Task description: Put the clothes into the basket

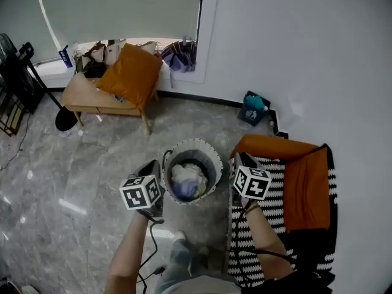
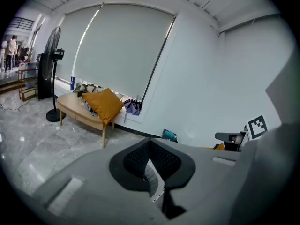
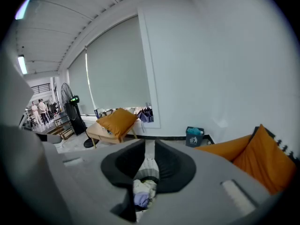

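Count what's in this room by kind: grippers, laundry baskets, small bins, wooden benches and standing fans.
grippers: 2, the left gripper and the right gripper
laundry basket: 1
small bin: 1
wooden bench: 1
standing fan: 1
Total: 6

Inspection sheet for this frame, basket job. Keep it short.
Surface: grey marble floor, glossy.
Job's things: basket upright between the grippers, clothes inside.
Clutter: blue bin by the wall; orange cushion on wooden bench.
Grippers: left gripper shut, empty; right gripper narrowly open, empty.
Cables: cable hanging from the left gripper.
Surroundings: striped seat at right, standing fan, window blind down.
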The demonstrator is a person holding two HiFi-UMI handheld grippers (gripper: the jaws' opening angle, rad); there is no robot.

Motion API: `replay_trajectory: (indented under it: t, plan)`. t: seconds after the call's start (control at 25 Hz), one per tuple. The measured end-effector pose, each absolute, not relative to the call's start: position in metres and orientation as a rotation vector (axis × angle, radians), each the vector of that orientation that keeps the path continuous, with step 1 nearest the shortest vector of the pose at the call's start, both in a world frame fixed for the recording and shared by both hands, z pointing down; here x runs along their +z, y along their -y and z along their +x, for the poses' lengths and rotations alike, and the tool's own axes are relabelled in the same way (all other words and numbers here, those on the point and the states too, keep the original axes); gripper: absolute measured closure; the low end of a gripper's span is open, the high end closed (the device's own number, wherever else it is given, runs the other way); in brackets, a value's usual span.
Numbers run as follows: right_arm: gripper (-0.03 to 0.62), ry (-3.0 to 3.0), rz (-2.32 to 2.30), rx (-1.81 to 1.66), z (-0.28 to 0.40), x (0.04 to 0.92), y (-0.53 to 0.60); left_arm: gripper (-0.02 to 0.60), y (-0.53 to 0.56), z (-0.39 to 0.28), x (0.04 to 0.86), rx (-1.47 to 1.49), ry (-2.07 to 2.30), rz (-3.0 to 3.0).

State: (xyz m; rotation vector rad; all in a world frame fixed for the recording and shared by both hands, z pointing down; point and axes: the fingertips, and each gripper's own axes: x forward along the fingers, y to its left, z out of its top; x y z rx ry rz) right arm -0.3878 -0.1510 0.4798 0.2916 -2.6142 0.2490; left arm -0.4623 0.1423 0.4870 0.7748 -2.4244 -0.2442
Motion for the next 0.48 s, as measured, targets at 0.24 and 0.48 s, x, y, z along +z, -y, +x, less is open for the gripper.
replay_trajectory:
  t: [0.24,0.48]
  plan:
    - [0.581,2.668,0.323,0.266,-0.339,0.433,0.172,0.588,-0.132,-0.436,0.432,-0.243,2.501,0.827]
    - [0.589,2.731,0.342,0.259,-0.307,0.393,0.180,0.588,-0.124,-0.413,0.390,-0.254,2.572,0.872]
